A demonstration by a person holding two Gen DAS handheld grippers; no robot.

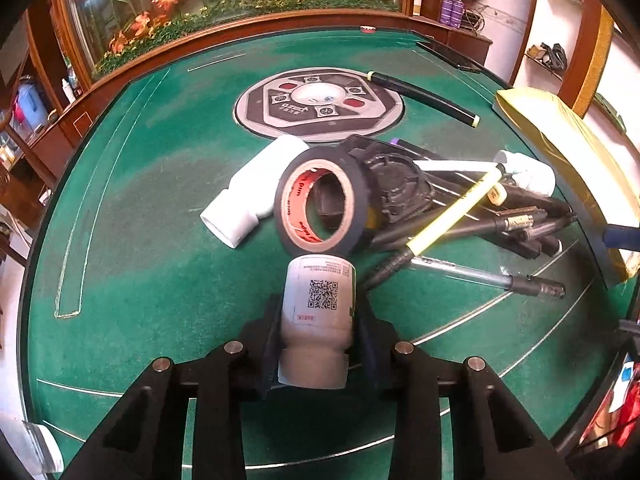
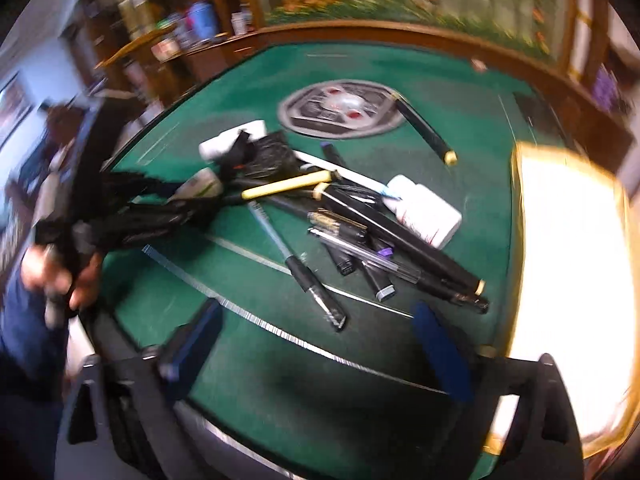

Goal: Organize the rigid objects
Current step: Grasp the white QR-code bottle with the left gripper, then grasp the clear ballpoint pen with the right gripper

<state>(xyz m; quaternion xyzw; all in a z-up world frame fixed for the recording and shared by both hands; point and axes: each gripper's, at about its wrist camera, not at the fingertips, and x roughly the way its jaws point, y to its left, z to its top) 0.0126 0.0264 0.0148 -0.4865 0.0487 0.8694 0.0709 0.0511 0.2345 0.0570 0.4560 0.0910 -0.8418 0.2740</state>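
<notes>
Item 1: small white bottle (image 1: 316, 320), QR-code label facing up. Location: between the pads of the left gripper (image 1: 318, 344), clamped around its body just above the cap, base pointing toward the tape roll (image 1: 322, 204). Risk: the body is smooth and round, and the pads catch it near the cap end only; it may pivot or slide out if swung fast.

Item 2: tape roll, black, standing on edge, leaning against a black round part (image 1: 396, 190), just beyond the bottle's base. Risk: a forward nudge from the bottle would likely topple or roll it across the green table (image 1: 140, 200).

Item 3: white pipe fitting (image 1: 252, 196), lying beside the tape roll. Round; may roll if the tape falls on it.

Item 4: heap of pens and markers (image 2: 352, 236), crossed over one another, with a white flat bottle (image 2: 426, 210) at the far edge. Risk: lifting 1 pen is likely to drag or scatter its neighbours.

Item 5: right gripper (image 2: 320, 340), jaws wide apart, nothing between them, hovering over bare felt near the heap. View is motion-blurred, so exact aim is uncertain.

Item 6: gold-rimmed box (image 2: 520, 240), at the right edge of the table, probable destination. Interior glare hides its contents.
</notes>
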